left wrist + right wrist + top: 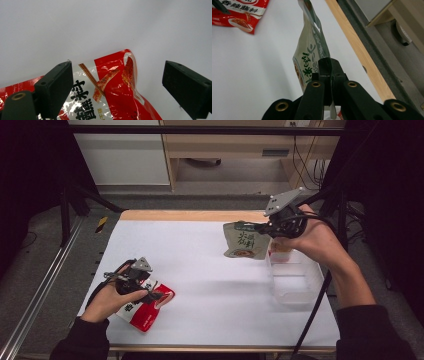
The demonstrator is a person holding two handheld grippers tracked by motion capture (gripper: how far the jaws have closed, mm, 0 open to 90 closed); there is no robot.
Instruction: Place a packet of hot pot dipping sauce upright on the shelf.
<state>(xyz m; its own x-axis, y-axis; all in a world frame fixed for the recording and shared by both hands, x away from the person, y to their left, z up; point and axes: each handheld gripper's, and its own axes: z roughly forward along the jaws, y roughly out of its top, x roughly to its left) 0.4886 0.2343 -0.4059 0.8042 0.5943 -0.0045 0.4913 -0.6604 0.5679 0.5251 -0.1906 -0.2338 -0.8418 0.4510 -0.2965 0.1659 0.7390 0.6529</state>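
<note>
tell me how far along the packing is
Done: one red item sits in the clear bin. In hand: right gripper clamps the green pouch lifted beside the bin. Left: the red pouch lies on the table between the left gripper's open jaws.

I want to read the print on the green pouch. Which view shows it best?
The high view: the green pouch hangs face-on from the right gripper, its whole front visible above the white table. The right gripper view catches it edge-on and foreshortened, pinched between the fingers. The left gripper view looks at the red pouch.
</note>
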